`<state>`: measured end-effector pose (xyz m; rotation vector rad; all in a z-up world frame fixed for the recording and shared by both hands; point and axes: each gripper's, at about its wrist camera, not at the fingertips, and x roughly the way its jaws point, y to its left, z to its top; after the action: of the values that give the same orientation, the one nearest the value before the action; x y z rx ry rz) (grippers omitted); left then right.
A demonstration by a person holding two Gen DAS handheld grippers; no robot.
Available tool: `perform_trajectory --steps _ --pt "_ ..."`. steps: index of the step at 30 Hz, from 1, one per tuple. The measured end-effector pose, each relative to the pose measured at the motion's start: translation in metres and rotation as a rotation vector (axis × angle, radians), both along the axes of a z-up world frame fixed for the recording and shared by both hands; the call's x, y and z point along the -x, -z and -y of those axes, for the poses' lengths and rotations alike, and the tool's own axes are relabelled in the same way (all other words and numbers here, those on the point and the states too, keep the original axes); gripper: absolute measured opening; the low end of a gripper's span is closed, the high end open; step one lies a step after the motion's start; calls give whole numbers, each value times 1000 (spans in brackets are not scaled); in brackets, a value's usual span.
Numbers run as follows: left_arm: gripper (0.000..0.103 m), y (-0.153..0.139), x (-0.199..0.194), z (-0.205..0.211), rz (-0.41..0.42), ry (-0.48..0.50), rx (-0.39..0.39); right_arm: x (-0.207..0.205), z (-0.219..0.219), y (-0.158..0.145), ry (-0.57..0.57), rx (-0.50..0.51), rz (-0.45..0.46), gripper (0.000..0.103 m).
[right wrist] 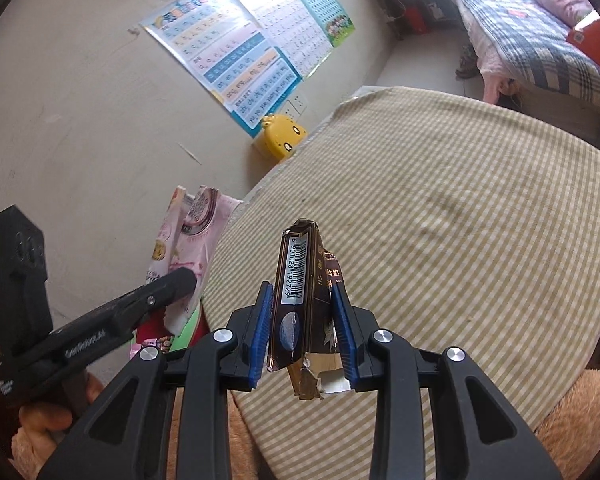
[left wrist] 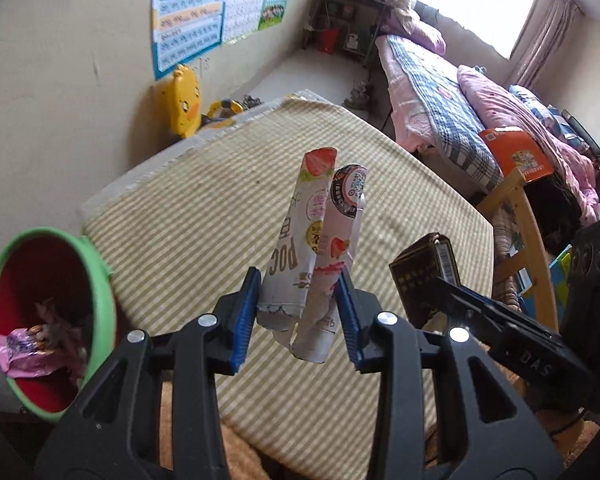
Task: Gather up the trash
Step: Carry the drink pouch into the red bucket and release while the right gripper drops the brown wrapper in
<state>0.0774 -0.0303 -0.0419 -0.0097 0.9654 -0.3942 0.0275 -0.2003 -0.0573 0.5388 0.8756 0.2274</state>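
Since both loads go to the green-rimmed red bin (left wrist: 100,280), my left gripper (left wrist: 298,316) clamps the pink strawberry wrapper (left wrist: 312,240); my right gripper (right wrist: 304,336) clamps the crushed dark-brown carton (right wrist: 300,304).

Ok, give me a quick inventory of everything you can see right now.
strawberry wrapper: one, pink-white, clamped in left tool
dark box: one, brown, barcode, torn, clamped in right tool
bin: one, green rim, red inside, left of table, pink trash inside
table: one, beige checked cloth
duck toy: one, yellow, by wall
wall posters: several, colourful
bed: one, plaid and pink bedding
left tool: black, blue pads
right tool: black, blue pads
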Motion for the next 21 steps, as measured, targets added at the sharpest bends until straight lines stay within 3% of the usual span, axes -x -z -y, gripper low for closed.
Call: perform_trajectory --steps 8,21 --pt "36 -27 23 -23 107 -49 -27 15 -20 -39 -9 41 95 30" --pt "37 -47 37 -48 182 -110 -34 22 -56 -78 -70 77 171 31"
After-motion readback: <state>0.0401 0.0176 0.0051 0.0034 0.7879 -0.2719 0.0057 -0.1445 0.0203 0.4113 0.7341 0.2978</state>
